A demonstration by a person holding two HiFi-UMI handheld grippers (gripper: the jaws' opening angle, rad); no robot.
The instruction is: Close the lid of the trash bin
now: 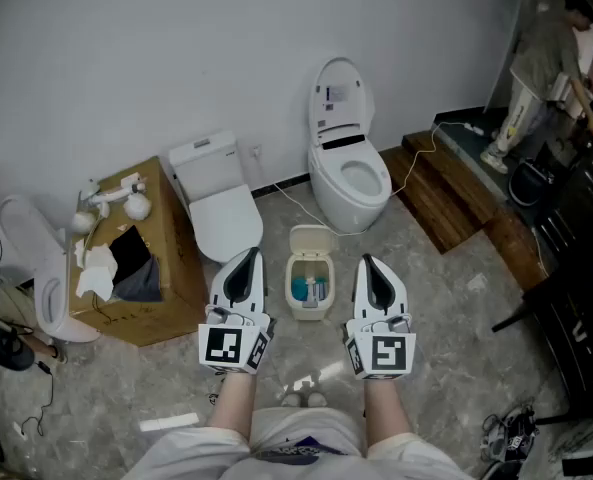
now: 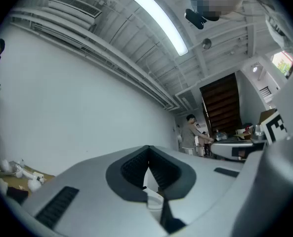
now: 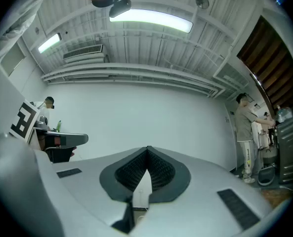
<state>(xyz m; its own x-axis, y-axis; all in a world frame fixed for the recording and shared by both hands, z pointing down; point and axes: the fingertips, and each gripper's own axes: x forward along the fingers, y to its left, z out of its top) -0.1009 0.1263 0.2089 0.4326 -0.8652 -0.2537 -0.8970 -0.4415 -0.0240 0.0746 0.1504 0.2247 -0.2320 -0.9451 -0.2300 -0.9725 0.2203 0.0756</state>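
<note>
A small cream trash bin [image 1: 309,290] stands on the floor between my two grippers, its lid [image 1: 313,239] tipped up at the back and blue rubbish showing inside. My left gripper [image 1: 244,262] hangs just left of the bin, shut and empty. My right gripper [image 1: 372,268] hangs just right of it, also shut and empty. Neither touches the bin. In the left gripper view the jaws [image 2: 148,154] meet tip to tip against a white wall. The right gripper view shows the same, its jaws [image 3: 147,154] closed and aimed a little upward.
A white toilet [image 1: 346,163] with raised seat stands behind the bin, and a second toilet [image 1: 216,200] with shut lid sits to the left. A cardboard box [image 1: 141,268] with fittings lies further left. A wooden step [image 1: 456,188] and a person [image 1: 546,63] are at the right.
</note>
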